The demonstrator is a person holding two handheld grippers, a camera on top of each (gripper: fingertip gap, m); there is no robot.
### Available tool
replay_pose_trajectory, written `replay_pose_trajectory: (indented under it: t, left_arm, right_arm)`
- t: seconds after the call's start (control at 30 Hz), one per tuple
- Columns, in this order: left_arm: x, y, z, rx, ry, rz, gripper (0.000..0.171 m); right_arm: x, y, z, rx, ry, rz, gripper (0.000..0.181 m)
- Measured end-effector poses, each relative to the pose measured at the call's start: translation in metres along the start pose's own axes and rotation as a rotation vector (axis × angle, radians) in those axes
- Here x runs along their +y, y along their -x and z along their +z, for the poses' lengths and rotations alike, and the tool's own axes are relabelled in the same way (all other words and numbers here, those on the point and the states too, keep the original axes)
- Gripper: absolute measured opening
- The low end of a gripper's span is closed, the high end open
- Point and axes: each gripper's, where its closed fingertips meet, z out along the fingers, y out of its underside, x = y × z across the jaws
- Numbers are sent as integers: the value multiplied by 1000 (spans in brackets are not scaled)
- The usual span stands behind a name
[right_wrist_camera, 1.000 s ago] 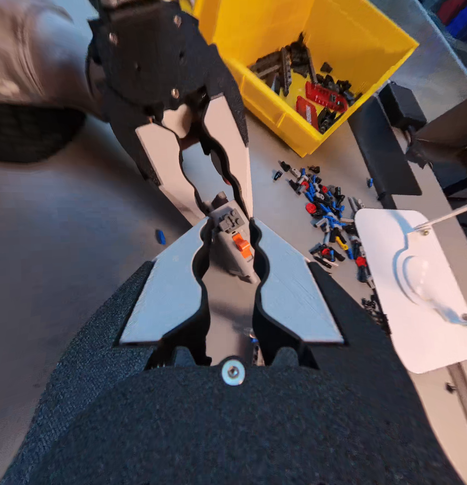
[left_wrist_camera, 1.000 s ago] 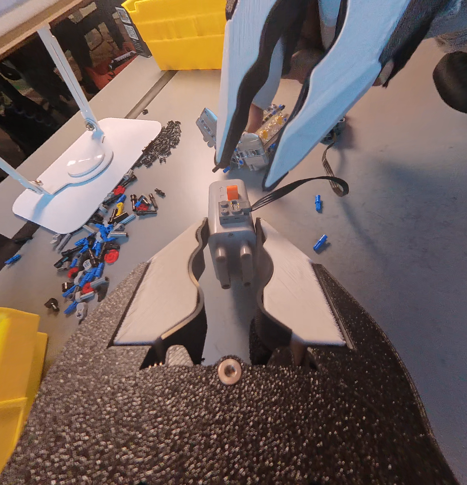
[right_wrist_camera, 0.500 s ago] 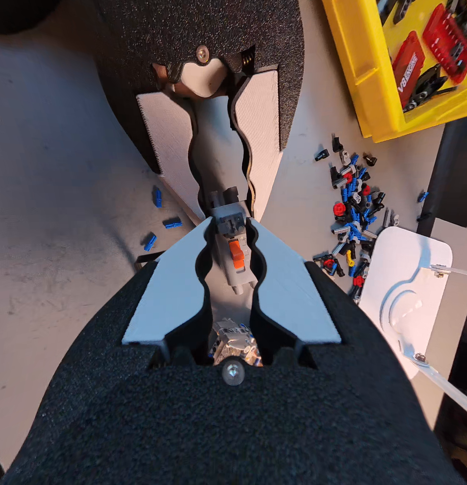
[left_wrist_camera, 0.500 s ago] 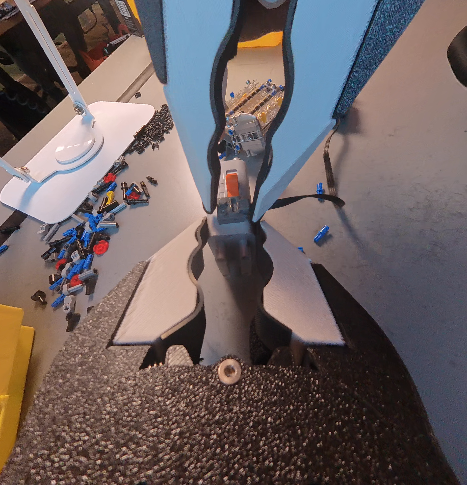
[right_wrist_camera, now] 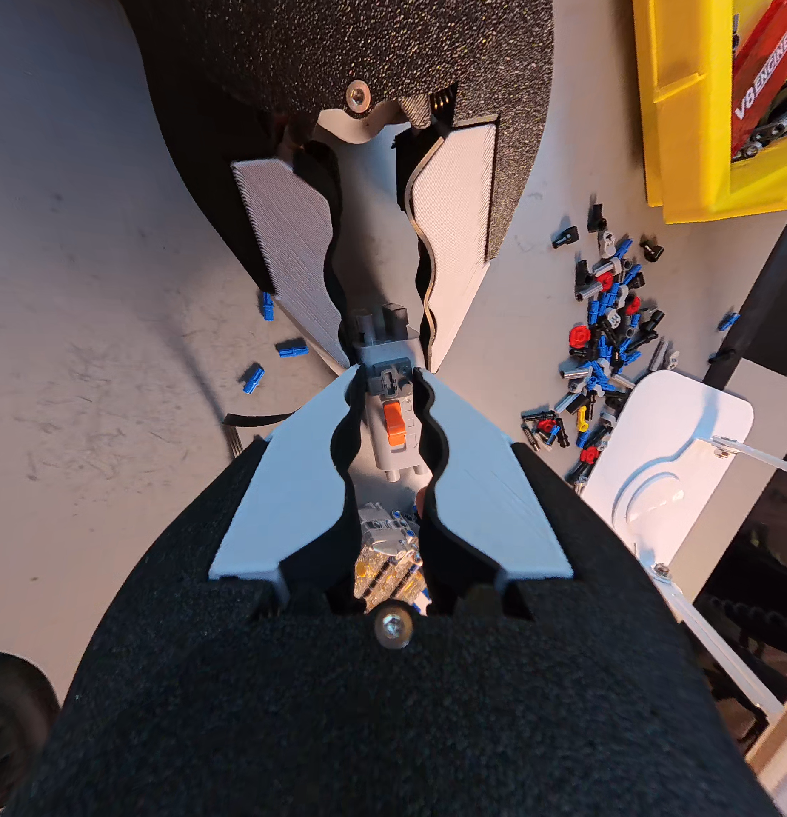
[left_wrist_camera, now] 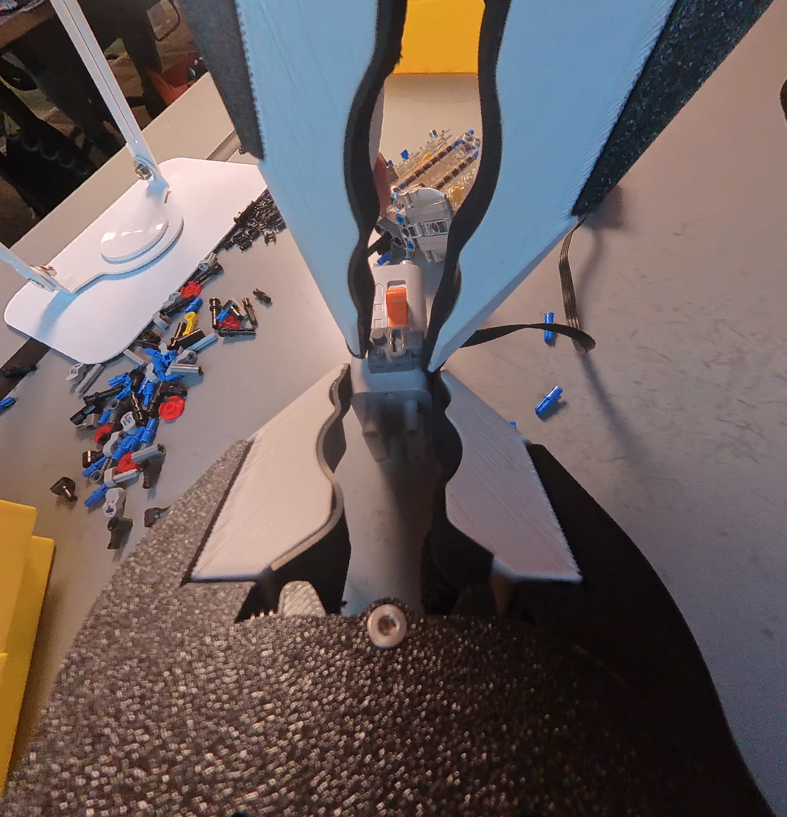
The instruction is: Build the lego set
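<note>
1. While loose blue, black and red connector pins point(left_wrist_camera: 135, 411) litter the grey table point(left_wrist_camera: 674, 442) beside a white lamp base point(left_wrist_camera: 117, 261), both grippers meet.
2. Left gripper point(left_wrist_camera: 391, 376) clamps the grey switch block point(left_wrist_camera: 394, 353); right gripper point(right_wrist_camera: 385, 369) pinches its other end.
3. Ribbed fingers point(right_wrist_camera: 294, 486); flat black ribbon cable point(left_wrist_camera: 533, 329) trails.

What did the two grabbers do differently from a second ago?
The right gripper swung in from above and closed its tips on the dark end of the grey switch box, meeting the left gripper, which kept its hold. The loose pile of small pieces and white lamp base stayed put.
</note>
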Motion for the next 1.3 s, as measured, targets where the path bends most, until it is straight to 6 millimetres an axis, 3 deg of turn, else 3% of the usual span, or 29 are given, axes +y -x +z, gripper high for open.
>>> replay_pose_trajectory:
  t: [0.2, 0.4, 0.53, 0.7, 0.8, 1.07, 1.17, 1.3]
  left_arm:
    - [3, 5, -1, -6, 12, -57, 34]
    - [3, 5, -2, -18, 19, -55, 34]
    - [4, 4, -3, -22, 18, -43, 34]
    - [4, 4, -4, -21, 19, -42, 34]
    - [4, 4, -4, -23, 19, -36, 35]
    - [3, 3, -4, -40, 17, -10, 35]
    - [3, 2, -5, -47, 15, -2, 35]
    - [3, 2, -4, -52, 14, 3, 35]
  right_arm:
    - [4, -1, -19, 37, 15, -15, 18]
    - [-1, 9, -39, 55, -142, 115, 20]
    - [37, 20, -51, 91, -130, 193, 20]
    - [64, 37, -88, 105, -380, 434, 20]
    - [98, 55, -83, 113, -411, 559, 20]
    - [141, 104, -32, 136, -381, 690, 23]
    - [142, 108, -38, 144, -397, 689, 32]
    - [149, 95, -57, 193, -408, 677, 39]
